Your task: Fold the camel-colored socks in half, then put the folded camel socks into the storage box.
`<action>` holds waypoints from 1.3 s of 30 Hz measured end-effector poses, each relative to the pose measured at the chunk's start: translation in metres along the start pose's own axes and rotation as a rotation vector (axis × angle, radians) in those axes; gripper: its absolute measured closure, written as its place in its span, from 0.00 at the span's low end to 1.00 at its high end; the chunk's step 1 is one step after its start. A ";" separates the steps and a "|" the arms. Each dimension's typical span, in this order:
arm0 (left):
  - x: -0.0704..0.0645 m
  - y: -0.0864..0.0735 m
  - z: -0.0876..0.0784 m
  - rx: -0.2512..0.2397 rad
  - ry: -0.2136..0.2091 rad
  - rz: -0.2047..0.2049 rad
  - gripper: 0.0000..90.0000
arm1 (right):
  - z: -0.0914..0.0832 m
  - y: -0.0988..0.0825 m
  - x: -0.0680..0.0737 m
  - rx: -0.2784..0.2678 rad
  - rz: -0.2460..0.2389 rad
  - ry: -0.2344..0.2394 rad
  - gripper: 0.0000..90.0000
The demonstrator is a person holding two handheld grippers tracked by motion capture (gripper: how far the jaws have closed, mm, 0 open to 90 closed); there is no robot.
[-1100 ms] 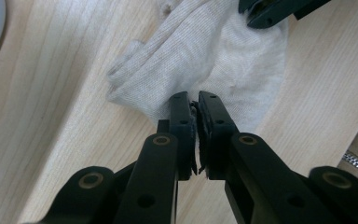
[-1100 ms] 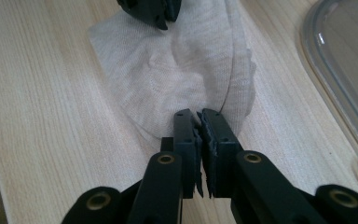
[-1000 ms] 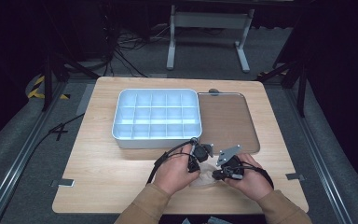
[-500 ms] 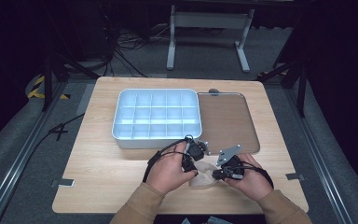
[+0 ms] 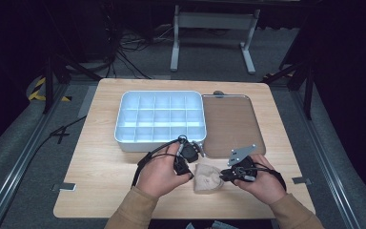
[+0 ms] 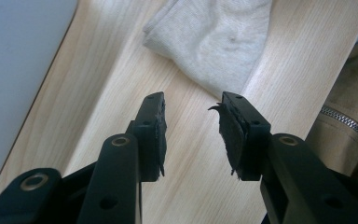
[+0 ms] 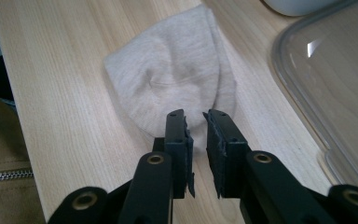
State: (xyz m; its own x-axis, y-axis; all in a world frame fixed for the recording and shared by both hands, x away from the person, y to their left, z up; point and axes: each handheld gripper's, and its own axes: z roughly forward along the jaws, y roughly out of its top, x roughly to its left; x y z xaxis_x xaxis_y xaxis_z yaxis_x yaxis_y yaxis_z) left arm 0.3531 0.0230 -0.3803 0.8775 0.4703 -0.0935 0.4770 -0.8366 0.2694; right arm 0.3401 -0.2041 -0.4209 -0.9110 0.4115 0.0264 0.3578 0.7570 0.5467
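Both grippers, left (image 6: 191, 116) and right (image 7: 196, 122), have just been opening and stand empty over the folded sock (image 5: 208, 177); next comes regripping it for the divided bin (image 5: 160, 117).

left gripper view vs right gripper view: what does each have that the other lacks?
Left gripper view alone: a pale grey-white wall of the compartment tray along its left edge, and the left tongs, whose jaws have just been opening with bare wood between them.

Right gripper view alone: the clear plastic lid lying flat at its right, and the right tongs, jaws narrowly apart after just opening, the cloth's edge at their tips.

Both: the beige folded fabric piece on the light wooden table, plus a tan zipped sleeve at the frame's side.
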 end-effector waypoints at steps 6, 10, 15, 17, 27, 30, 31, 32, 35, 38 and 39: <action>0.004 -0.004 -0.002 0.009 -0.002 -0.035 0.68 | -0.003 -0.001 -0.001 -0.005 0.010 -0.007 0.86; 0.008 -0.008 -0.003 0.009 0.018 -0.052 0.68 | -0.004 0.000 -0.001 -0.011 0.004 -0.012 0.86; 0.011 -0.013 -0.003 0.012 0.020 -0.079 0.69 | -0.002 0.003 0.001 -0.053 0.024 0.002 0.88; 0.011 -0.016 -0.003 0.008 0.027 -0.083 0.69 | -0.002 0.005 0.002 -0.079 0.037 0.016 0.90; 0.014 -0.026 0.003 0.024 0.047 -0.095 0.70 | 0.015 0.010 0.003 -0.104 0.079 0.055 0.95; 0.014 -0.027 0.008 0.036 0.041 -0.095 0.70 | 0.021 0.010 0.002 -0.105 0.091 0.050 0.95; 0.014 -0.027 0.011 0.043 0.036 -0.091 0.70 | 0.023 0.011 0.002 -0.107 0.096 0.051 0.95; 0.014 -0.027 0.012 0.043 0.036 -0.090 0.71 | 0.027 0.011 0.001 -0.102 0.100 0.054 0.94; 0.014 -0.027 0.016 0.045 0.032 -0.088 0.71 | 0.032 0.012 0.002 -0.084 0.100 0.056 0.94; 0.014 -0.027 0.019 0.047 0.030 -0.082 0.71 | 0.036 0.011 0.001 -0.071 0.096 0.052 0.95; 0.014 -0.027 0.020 0.036 0.027 -0.079 0.72 | 0.038 0.010 0.000 -0.068 0.095 0.050 0.95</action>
State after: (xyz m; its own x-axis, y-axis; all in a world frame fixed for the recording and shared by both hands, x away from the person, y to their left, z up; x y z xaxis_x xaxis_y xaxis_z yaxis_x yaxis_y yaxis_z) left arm 0.3532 0.0470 -0.4078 0.8360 0.5418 -0.0871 0.5462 -0.8062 0.2274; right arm 0.3512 -0.1769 -0.4467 -0.8835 0.4524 0.1216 0.4297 0.6793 0.5949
